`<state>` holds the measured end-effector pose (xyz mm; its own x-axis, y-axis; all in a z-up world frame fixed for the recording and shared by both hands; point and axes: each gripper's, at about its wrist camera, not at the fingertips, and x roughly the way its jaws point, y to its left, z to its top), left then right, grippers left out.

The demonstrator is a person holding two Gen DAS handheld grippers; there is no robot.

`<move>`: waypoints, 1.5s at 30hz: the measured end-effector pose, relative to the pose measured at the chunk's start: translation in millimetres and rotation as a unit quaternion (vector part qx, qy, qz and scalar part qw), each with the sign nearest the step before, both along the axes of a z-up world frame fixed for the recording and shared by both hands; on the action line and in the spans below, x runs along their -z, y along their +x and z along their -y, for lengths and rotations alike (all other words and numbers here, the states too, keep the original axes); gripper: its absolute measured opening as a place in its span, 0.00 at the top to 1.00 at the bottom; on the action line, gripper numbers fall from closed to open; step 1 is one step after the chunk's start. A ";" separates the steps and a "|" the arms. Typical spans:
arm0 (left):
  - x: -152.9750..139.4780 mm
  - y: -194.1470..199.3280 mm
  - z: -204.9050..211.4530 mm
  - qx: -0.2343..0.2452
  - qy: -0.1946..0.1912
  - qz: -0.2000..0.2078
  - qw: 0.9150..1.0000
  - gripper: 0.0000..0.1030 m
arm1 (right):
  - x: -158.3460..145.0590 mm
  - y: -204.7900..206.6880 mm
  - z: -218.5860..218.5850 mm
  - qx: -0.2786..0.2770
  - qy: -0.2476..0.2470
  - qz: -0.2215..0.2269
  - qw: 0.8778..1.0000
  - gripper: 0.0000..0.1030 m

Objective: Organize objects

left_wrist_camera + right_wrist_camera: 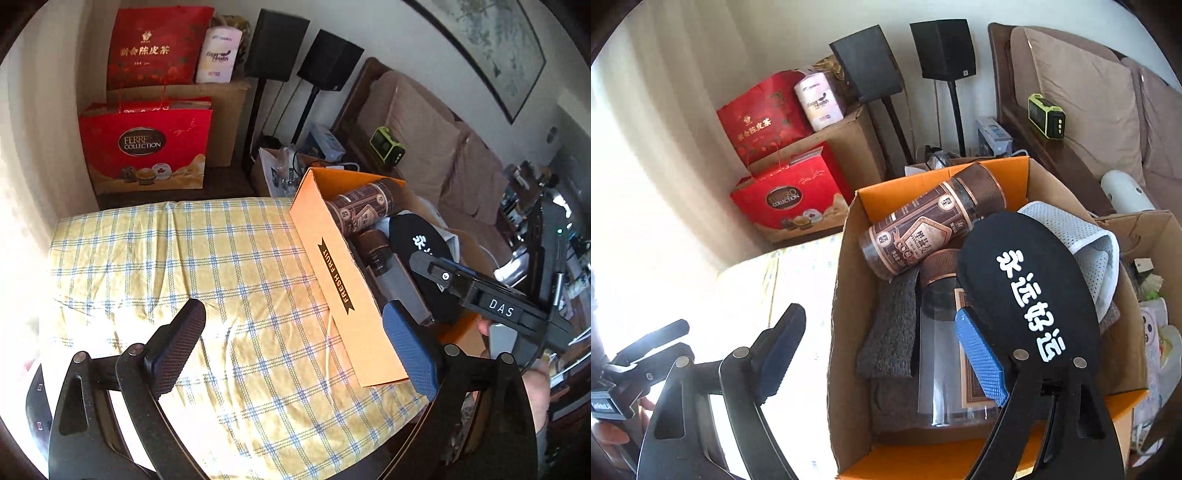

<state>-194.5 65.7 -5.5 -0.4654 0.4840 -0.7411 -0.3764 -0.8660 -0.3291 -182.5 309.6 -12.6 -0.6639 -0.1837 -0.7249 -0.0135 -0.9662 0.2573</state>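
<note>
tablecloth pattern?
Yellow with blue plaid lines, tablecloth; clearest in the left wrist view.

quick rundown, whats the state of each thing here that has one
left claw: open, nothing between its fingers
right claw: open, nothing gripped
fresh fruit box: top open, filled with items
brown labelled jar: lying on its side on top of the pile
clear jar: lying down in the box, brown lid on
black slipper: resting on top, sole up
checked cloth: spread out, wrinkled
</note>
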 end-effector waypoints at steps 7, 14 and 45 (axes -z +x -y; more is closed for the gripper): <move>-5.9 25.6 11.0 -0.016 -0.015 -0.018 1.000 0.06 | -2.7 28.1 17.2 -0.006 0.045 -0.006 0.999 0.17; -11.5 49.7 17.5 -0.026 -0.026 -0.032 0.999 0.06 | -8.5 50.8 29.6 -0.010 0.065 -0.019 0.998 0.17; 6.2 151.5 40.3 -0.126 -0.094 -0.092 0.983 0.00 | -4.8 158.0 52.7 0.025 0.149 -0.070 0.986 0.01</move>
<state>-43.0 25.5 -11.7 -0.6875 0.1994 -0.6983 -0.1808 -0.9783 -0.1013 -24.5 256.9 -7.9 -0.7639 0.0585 -0.6427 -0.0472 -0.9983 -0.0347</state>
